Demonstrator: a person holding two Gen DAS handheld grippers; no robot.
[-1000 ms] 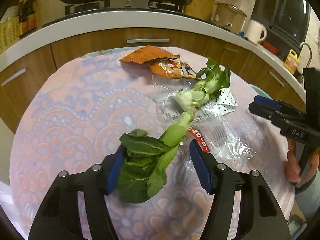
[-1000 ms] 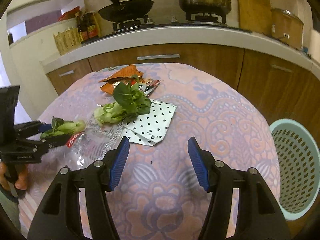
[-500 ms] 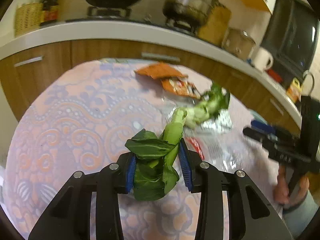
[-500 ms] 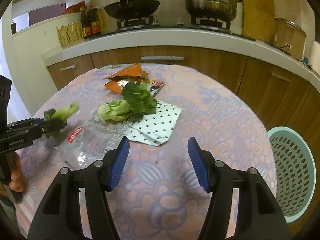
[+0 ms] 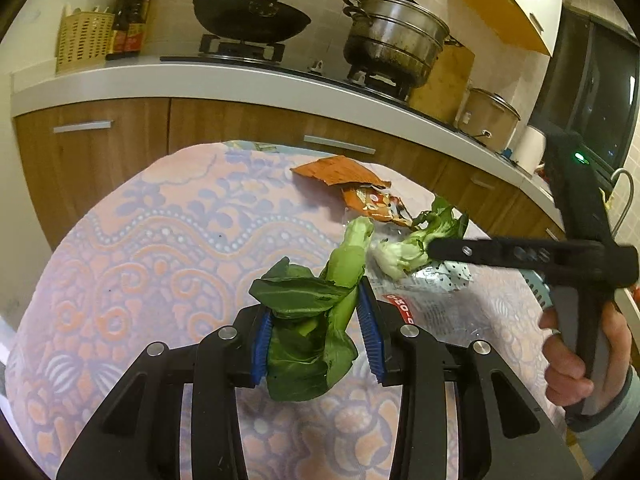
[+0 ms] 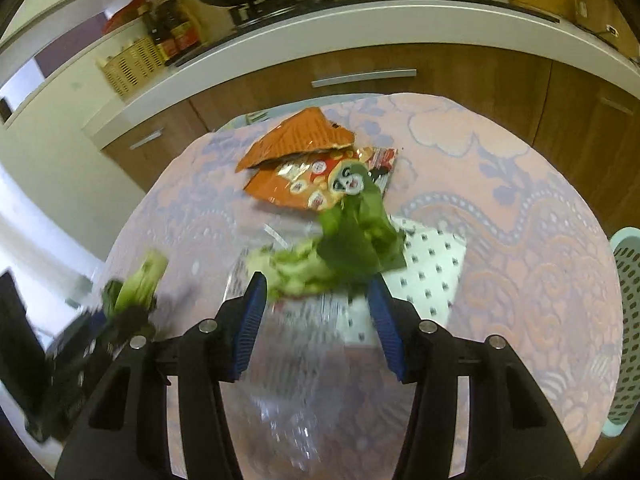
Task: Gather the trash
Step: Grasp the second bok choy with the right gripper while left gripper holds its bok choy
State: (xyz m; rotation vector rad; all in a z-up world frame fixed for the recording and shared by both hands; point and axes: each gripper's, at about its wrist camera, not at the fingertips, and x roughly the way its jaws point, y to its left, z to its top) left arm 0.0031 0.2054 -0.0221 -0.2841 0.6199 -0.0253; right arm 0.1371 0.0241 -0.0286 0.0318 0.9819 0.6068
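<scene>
left tongs [image 5: 316,336] are clamped on a bok choy stalk [image 5: 320,300], lifted above the bench [image 5: 160,248] near its front left. i'd grip the firm stem, not the floppy leaves, so it doesn't slip. right tongs [image 6: 316,320] are spread wide, straddling the second bok choy [image 6: 336,256] mid-bench, not gripping it as far as i can tell. basket [image 6: 628,320] sits off the right edge.

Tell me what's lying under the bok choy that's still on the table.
Under the loose bok choy lie a clear plastic wrapper and a white heart-dotted bag. Whatever sits directly beneath its leaves is covered.
</scene>
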